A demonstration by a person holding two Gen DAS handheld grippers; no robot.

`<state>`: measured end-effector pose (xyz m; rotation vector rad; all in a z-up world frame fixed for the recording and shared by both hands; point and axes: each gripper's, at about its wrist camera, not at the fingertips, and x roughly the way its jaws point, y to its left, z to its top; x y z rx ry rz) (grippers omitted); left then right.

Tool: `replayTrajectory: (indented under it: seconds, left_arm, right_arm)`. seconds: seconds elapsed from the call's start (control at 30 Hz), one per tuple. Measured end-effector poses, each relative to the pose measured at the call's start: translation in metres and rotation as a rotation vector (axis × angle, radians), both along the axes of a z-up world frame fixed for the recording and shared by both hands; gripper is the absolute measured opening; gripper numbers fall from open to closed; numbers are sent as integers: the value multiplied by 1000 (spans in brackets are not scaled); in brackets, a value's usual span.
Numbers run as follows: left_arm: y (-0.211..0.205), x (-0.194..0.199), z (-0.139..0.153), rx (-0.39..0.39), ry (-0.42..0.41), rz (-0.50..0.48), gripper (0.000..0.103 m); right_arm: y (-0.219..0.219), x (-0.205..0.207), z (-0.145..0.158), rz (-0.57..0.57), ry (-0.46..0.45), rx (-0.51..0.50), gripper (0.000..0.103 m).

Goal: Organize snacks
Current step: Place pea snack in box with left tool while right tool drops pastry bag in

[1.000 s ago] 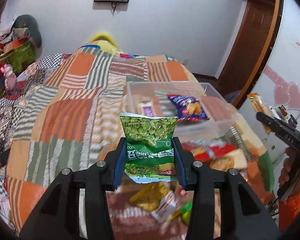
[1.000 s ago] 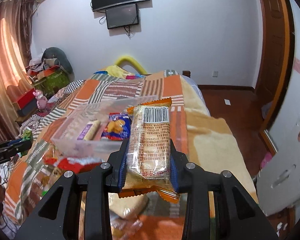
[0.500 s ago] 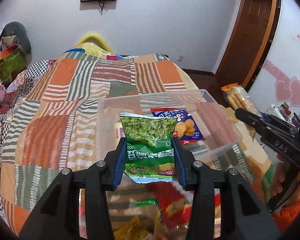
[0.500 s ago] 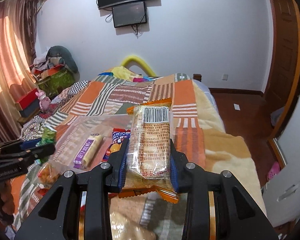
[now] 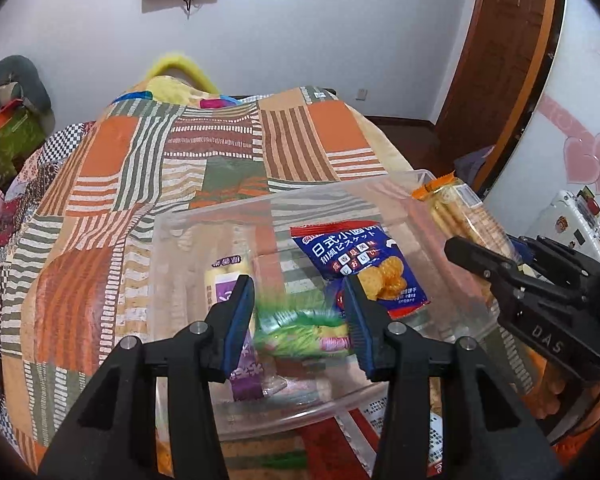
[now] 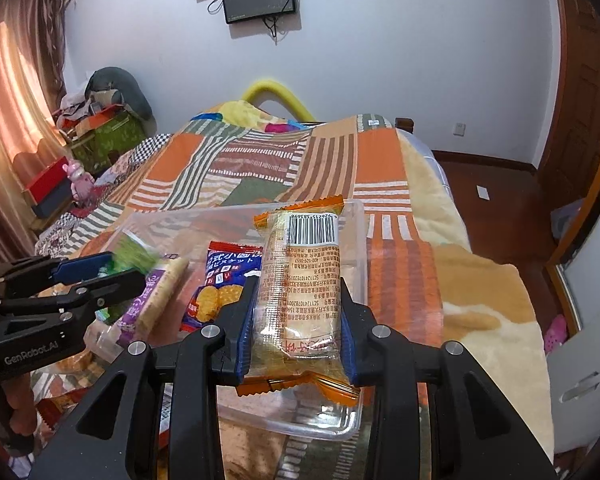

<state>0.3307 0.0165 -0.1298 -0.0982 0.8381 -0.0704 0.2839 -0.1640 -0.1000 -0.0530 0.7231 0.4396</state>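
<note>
A clear plastic box (image 5: 204, 216) lies on the bed, holding a blue rice-cracker packet (image 5: 360, 264) and a purple-labelled bar (image 5: 228, 280). My left gripper (image 5: 298, 312) hovers over the box's near side. The green pea packet (image 5: 300, 332) is blurred and tipped flat, loose between the parted pads. In the right wrist view it shows as a green blur (image 6: 134, 254) at the left gripper (image 6: 100, 272). My right gripper (image 6: 298, 320) is shut on a clear biscuit pack (image 6: 300, 280) with orange ends and a barcode, held over the box's right side (image 6: 360, 280).
A patchwork bedspread (image 5: 140, 160) covers the bed. Loose snack packets, one of them red (image 5: 328, 436), lie in front of the box. The bed's right edge (image 6: 452, 208) drops to a wooden floor. A hand (image 6: 20, 404) holds the left gripper.
Both grippers have moved forward over the box. The green pea packet stood upright between the left pads; now it has slipped down and tipped over, blurred. The biscuit pack stays clamped.
</note>
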Motion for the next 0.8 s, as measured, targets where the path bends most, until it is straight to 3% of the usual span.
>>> replayTrajectory:
  seconds: [0.17, 0.23, 0.33, 0.63, 0.8]
  left_arm:
    - [1, -7, 5, -13, -17, -7, 58]
    - [1, -12, 10, -26, -25, -7, 62]
    - [2, -21, 18, -28, -40, -9, 63]
    - [15, -67, 48, -32, -86, -7, 69]
    - [22, -97, 48, -7, -72, -10, 72]
  right_arm:
    - [-2, -3, 3, 1, 5, -4, 35]
    - [-4, -4, 7, -1, 4, -4, 42]
    - [-6, -6, 13, -8, -9, 1, 51]
    - [-14, -39, 40, 11, -76, 14, 57]
    - [-20, -60, 43, 22, -97, 13, 61]
